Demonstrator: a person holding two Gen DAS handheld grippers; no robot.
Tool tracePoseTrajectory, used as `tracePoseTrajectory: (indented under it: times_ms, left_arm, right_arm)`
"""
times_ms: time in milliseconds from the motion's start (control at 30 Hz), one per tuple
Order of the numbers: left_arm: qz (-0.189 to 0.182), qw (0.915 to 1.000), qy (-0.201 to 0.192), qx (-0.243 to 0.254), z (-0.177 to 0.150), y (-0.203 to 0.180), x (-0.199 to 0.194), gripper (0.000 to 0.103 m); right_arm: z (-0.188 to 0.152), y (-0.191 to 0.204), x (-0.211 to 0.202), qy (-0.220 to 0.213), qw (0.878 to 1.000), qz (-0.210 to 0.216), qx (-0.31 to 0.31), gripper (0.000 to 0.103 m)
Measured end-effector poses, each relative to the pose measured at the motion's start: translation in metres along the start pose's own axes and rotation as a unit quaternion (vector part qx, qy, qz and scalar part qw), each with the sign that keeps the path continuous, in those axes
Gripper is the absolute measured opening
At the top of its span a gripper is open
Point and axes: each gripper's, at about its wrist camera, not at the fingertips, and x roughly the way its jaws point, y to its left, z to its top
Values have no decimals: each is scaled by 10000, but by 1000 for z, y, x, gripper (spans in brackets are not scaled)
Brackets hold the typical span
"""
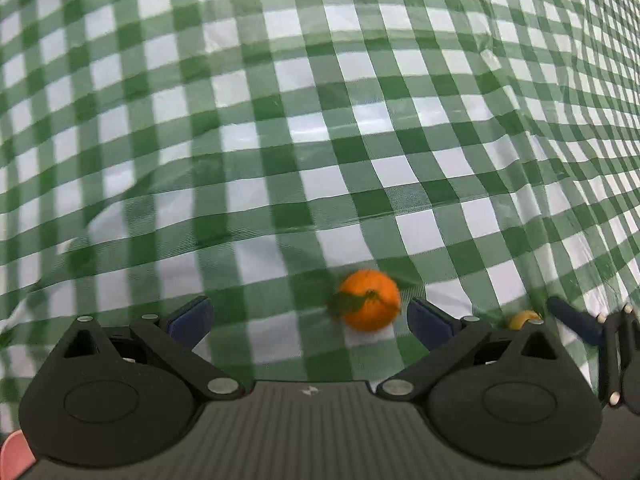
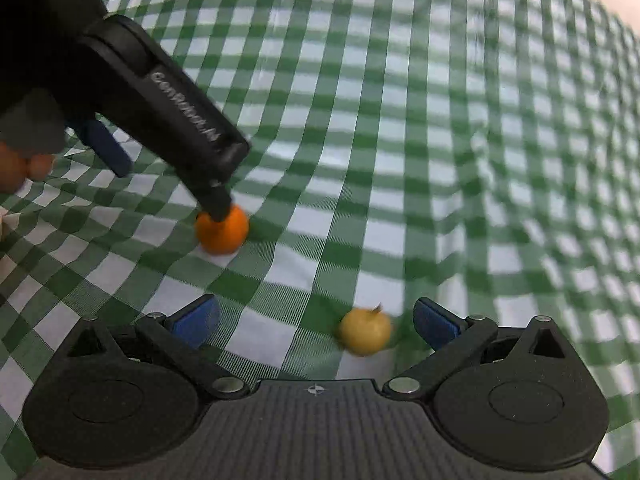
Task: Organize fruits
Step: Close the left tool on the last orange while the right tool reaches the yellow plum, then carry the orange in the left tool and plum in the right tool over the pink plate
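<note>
Low in the left wrist view, an orange mandarin (image 1: 370,300) with a green leaf on its front lies on the green-and-white checked cloth (image 1: 320,120), inside the gap of the left tongs (image 1: 310,318) and close to the right-hand blue pad. Those tongs are spread wide and hold nothing; neither pad visibly touches the fruit. At the lower right edge of that frame, part of the right tongs (image 1: 576,324) pokes in, with a sliver of a small yellow fruit (image 1: 524,319) showing behind the left tool's linkage.

In the right wrist view, the yellow fruit (image 2: 365,331) sits on the cloth (image 2: 440,120) toward the bottom centre, between the pads of the right tongs (image 2: 316,322) and nearer the right-hand one. These tongs are also wide apart and grip nothing. The black body of the left tongs (image 2: 108,148) slants down from the upper left, and one of its arms covers the top of the mandarin (image 2: 222,234) at centre left. A blurred bit of a hand (image 2: 24,168) shows at the left edge.

The cloth covers the whole tabletop, rumpled into folds and ridges. Both frames are motion-blurred.
</note>
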Motion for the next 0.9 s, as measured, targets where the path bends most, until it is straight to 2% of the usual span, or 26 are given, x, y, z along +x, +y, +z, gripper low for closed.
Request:
tracePoseTrajectory:
  times_ms: [100, 200, 267, 333, 367, 400, 433, 467, 500, 533, 667, 733, 900]
  left_arm:
    - [-80, 9998, 155, -30, 5, -4, 20, 103]
    - [-122, 9991, 402, -45, 8, -6, 40, 103]
    - [-116, 9996, 235, -129, 6, -6, 41, 103]
    - [-149, 9993, 109, -326, 6, -2, 37, 94]
    - [-135, 9991, 100, -398, 6, -1, 34, 81]
    - [-90, 9992, 56, -394, 6, -1, 29, 59]
    - [-148, 9993, 44, -329, 6, -2, 26, 46]
    - [-192, 9994, 50, -291, 6, -3, 23, 41]
    - [-207, 9993, 53, -299, 6, -3, 20, 41]
    - [-221, 9993, 44, -299, 4, -2, 18, 41]
    - [-51, 9994, 16, -331, -3, 2, 5, 41]
    - [-21, 9993, -25, -384, -14, 6, -12, 41]
    - [123, 9981, -45, -610, -47, 27, -74, 41]
  right_arm:
    - [-3, -3, 9, 203, 9995, 97, 229, 102]
    - [-4, -10, 7, 188, 9990, 103, 383, 102]
    - [-5, -8, 5, 176, 9991, 86, 368, 102]
    - [-4, -10, 9, 178, 9991, 78, 376, 98]
    - [-4, -11, 6, 154, 9990, 68, 407, 85]
    - [-2, -11, 3, 128, 9989, 28, 454, 77]
    - [-1, -13, 0, 137, 9985, 42, 530, 59]
    - [-1, -18, 0, 144, 9980, 50, 617, 44]
    - [-1, -20, -2, 164, 9975, 0, 681, 38]
    - [-1, -21, -3, 178, 9976, -67, 671, 28]
    - [3, -20, -3, 111, 9969, -281, 730, 27]
    - [8, -21, -9, -82, 9959, -375, 817, 27]
    - [21, -20, -40, -448, 9925, -527, 1006, 27]
